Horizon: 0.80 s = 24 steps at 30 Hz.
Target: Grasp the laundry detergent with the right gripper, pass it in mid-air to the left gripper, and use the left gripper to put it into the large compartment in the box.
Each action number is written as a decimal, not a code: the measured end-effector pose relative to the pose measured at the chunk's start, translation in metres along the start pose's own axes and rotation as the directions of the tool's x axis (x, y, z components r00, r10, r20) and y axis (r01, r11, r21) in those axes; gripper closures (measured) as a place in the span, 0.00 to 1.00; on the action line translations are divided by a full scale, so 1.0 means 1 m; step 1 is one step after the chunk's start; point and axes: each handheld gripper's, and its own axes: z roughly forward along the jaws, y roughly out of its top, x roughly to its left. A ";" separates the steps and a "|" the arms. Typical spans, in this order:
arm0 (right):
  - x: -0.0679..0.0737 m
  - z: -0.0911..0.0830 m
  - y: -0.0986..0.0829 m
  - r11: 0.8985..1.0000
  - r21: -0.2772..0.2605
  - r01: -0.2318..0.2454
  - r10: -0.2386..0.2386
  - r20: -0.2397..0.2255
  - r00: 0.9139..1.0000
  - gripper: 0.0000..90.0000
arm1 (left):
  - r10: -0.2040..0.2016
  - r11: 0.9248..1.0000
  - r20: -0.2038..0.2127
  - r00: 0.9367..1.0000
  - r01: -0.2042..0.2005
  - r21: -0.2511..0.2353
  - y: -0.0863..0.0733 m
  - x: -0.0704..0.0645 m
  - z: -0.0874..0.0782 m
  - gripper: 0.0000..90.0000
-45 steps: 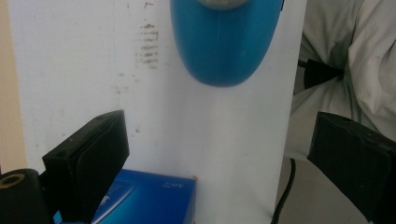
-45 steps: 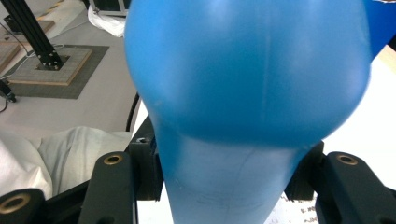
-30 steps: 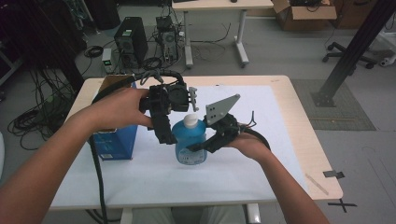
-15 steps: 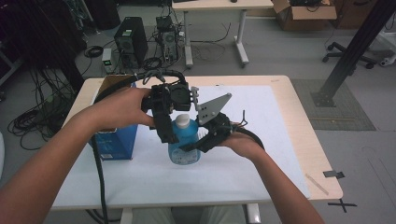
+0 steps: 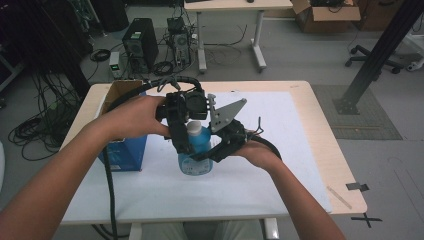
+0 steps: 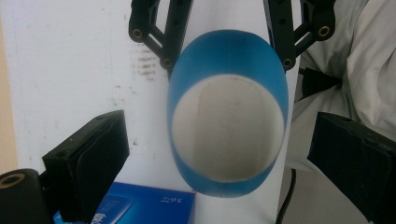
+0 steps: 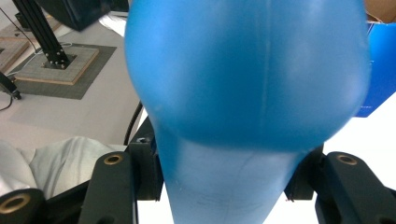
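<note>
A blue plastic bottle (image 5: 196, 159) with a white cap (image 5: 194, 127) stands upright on the white mat. My right gripper (image 5: 204, 155) is shut on the bottle's body from the right; in the right gripper view the bottle (image 7: 243, 70) bulges between the two jaws. My left gripper (image 5: 183, 142) hangs over the bottle from the left, pointing down. In the left gripper view the cap (image 6: 228, 128) lies straight below, and my left gripper (image 6: 224, 156) is open, its jaws wide apart on either side without touching it.
A blue carton (image 5: 122, 152) stands at the table's left edge, with an open cardboard box (image 5: 120, 90) just behind it. The white mat (image 5: 280, 130) covers most of the wooden table (image 5: 320, 120). Black cables trail from both grippers.
Both grippers and the bottle have shifted slightly left. The left gripper has come lower around the cap.
</note>
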 end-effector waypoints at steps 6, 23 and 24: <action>0.000 0.000 0.001 1.000 -0.001 0.003 -0.003 0.003 1.000 0.49 | -0.004 1.000 0.004 1.000 0.004 -0.004 0.001 0.001 0.004 0.07; 0.001 0.000 0.001 1.000 -0.002 -0.006 0.006 -0.001 1.000 0.49 | 0.012 1.000 0.035 0.999 -0.012 0.003 0.002 0.002 0.016 0.18; 0.001 0.000 0.001 1.000 -0.003 -0.007 0.007 0.000 1.000 0.49 | 0.012 1.000 0.036 0.999 -0.012 0.002 0.002 0.002 0.016 0.19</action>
